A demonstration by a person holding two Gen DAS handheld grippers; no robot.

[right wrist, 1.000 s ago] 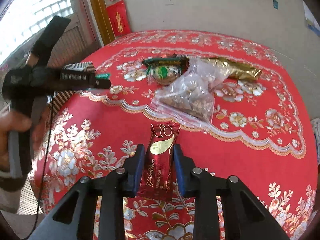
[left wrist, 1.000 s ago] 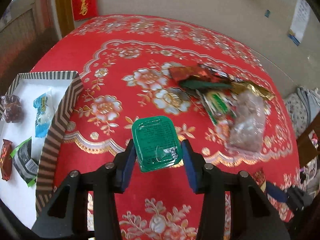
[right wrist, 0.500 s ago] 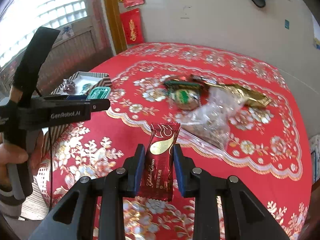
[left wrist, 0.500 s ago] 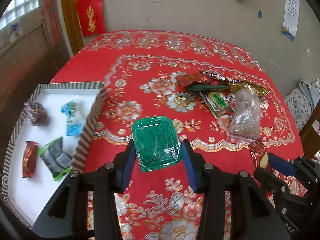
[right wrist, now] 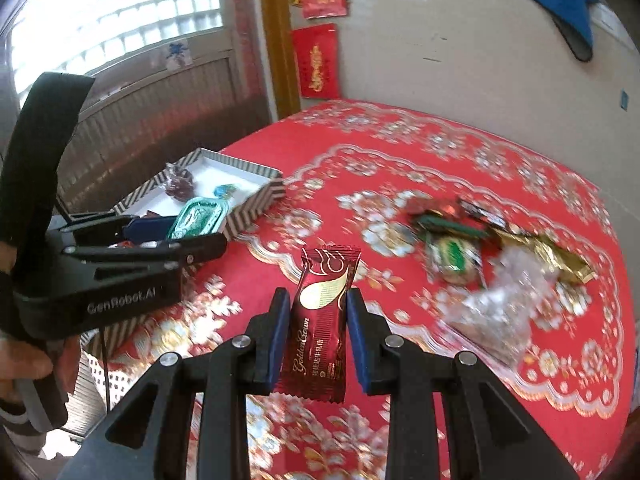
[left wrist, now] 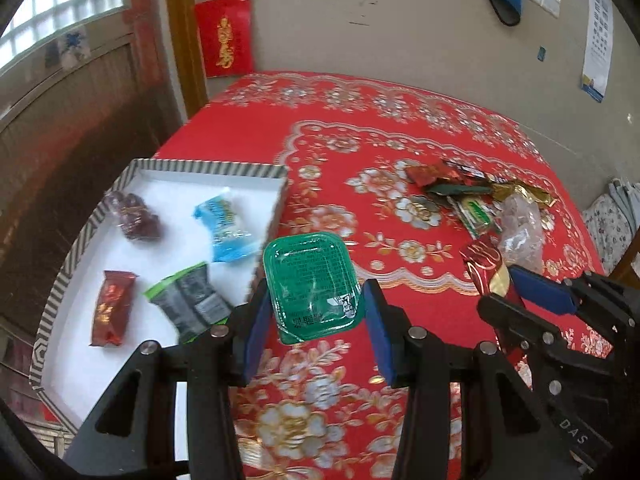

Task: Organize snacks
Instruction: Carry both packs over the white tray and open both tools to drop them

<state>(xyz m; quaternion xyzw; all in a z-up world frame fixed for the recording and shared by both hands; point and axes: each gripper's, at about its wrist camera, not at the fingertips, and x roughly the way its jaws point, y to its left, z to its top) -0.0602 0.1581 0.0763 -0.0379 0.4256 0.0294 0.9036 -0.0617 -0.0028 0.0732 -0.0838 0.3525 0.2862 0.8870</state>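
Observation:
My left gripper point(left wrist: 314, 322) is shut on a green sealed snack cup point(left wrist: 312, 282) and holds it above the red tablecloth, just right of the striped white tray point(left wrist: 176, 168). The tray holds several wrapped snacks. My right gripper point(right wrist: 318, 330) is shut on a dark red Golden Crown wafer packet point(right wrist: 320, 320), held upright above the cloth. The right gripper also shows at the right of the left wrist view point(left wrist: 520, 292). The left gripper with the green cup also shows in the right wrist view point(right wrist: 176, 232), beside the tray point(right wrist: 256, 200).
A pile of loose snacks point(left wrist: 476, 200) lies on the table's right side: red, green and gold wrappers and a clear bag point(right wrist: 500, 300). The round table's red floral cloth point(left wrist: 360, 152) reaches a beige wall behind. A wooden-panelled wall and window stand at the left.
Both grippers have moved left towards the tray and risen, each still holding its snack. The tray has come further into both views.

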